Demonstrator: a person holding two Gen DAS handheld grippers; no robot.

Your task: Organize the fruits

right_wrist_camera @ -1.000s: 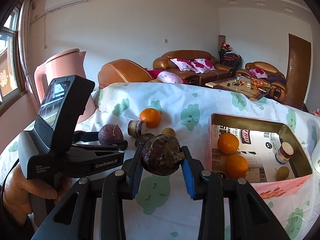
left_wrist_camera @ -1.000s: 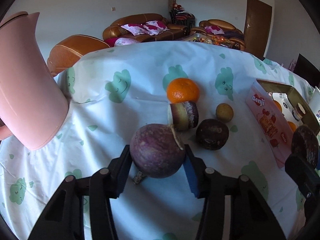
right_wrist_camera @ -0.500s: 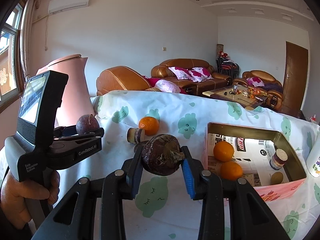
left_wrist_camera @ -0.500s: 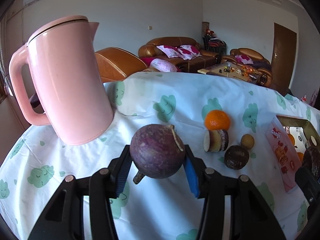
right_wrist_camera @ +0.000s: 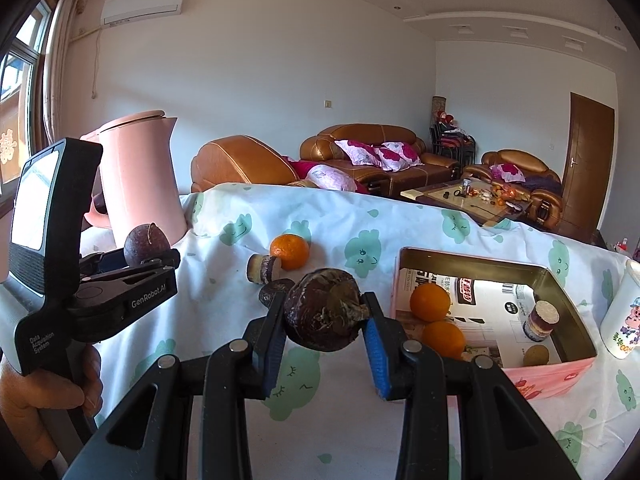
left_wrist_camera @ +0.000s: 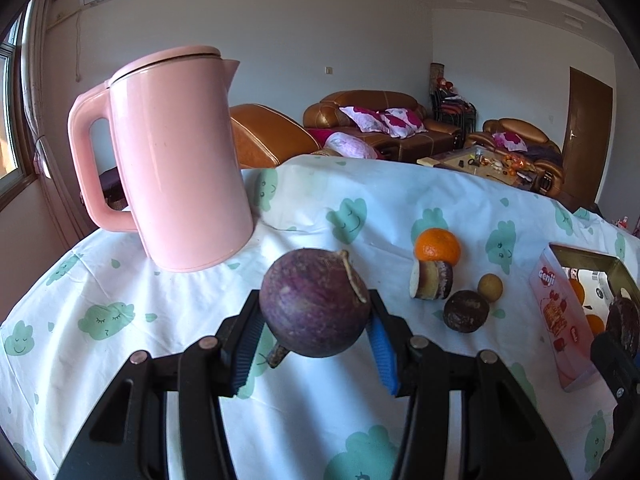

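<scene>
My left gripper point(left_wrist_camera: 314, 344) is shut on a round purple fruit point(left_wrist_camera: 314, 304) and holds it above the tablecloth; it also shows in the right wrist view point(right_wrist_camera: 146, 240). My right gripper point(right_wrist_camera: 324, 340) is shut on a dark brown wrinkled fruit point(right_wrist_camera: 322, 314), held above the cloth left of the pink tin box point(right_wrist_camera: 560, 374). The box holds two oranges point(right_wrist_camera: 430, 302), a cut piece and a small yellow fruit. On the cloth lie an orange point(left_wrist_camera: 437, 247), a cut purple piece point(left_wrist_camera: 432, 280), a small yellow fruit point(left_wrist_camera: 490, 288) and a dark fruit point(left_wrist_camera: 466, 311).
A tall pink kettle point(left_wrist_camera: 180, 160) stands at the back left of the table. A white printed cup point(right_wrist_camera: 624, 312) stands right of the box. Brown sofas and a coffee table are beyond the table's far edge.
My left gripper has lifted and pulled back with the purple fruit, bringing the kettle fully into view. My right gripper has risen slightly with its dark fruit.
</scene>
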